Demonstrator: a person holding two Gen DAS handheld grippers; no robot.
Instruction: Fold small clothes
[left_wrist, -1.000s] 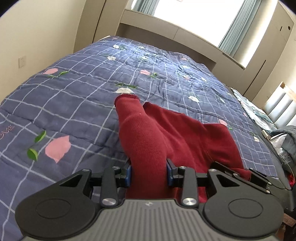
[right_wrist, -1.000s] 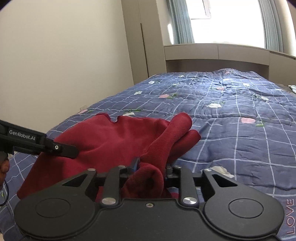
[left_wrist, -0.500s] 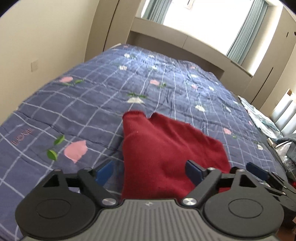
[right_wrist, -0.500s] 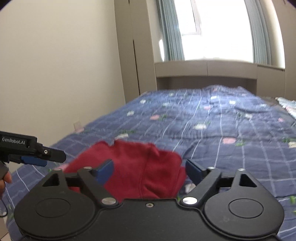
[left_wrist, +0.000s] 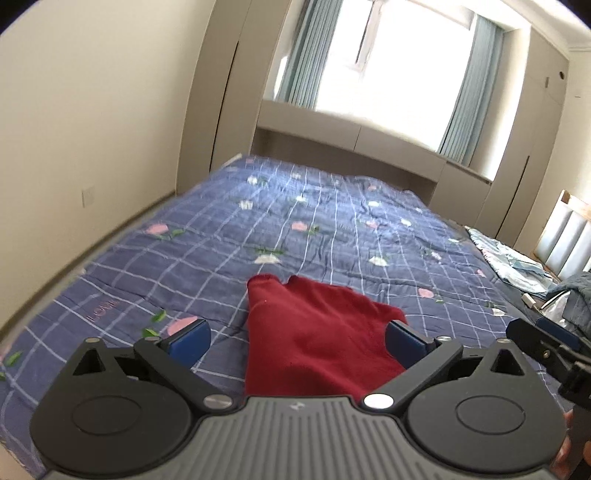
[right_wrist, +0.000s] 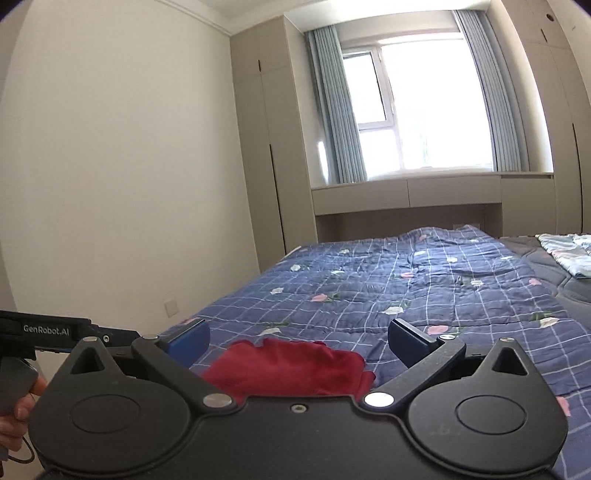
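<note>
A dark red knit garment (left_wrist: 317, 350) lies folded in a flat, compact shape on the blue checked quilt (left_wrist: 332, 229). My left gripper (left_wrist: 297, 336) hangs above its near edge; the jaws are opening wide and the blue pads touch nothing. In the right wrist view the same garment (right_wrist: 291, 365) lies low, below my right gripper (right_wrist: 299, 338). Its jaws are opening wide too, with nothing pressed between them. The garment's near part is hidden behind both gripper bodies.
The quilt (right_wrist: 424, 288) covers a large bed beside a cream wall (right_wrist: 129, 184). Wardrobes and a bright window stand at the far end. Light blue clothes (left_wrist: 517, 258) and a grey heap (left_wrist: 572, 295) lie at the bed's right side. A hand (right_wrist: 22, 406) holds the left gripper's handle.
Both grippers have let go of the red garment and spread their jaws wide. Both have risen and drawn back. The raised sleeves now lie flat on the folded garment.
</note>
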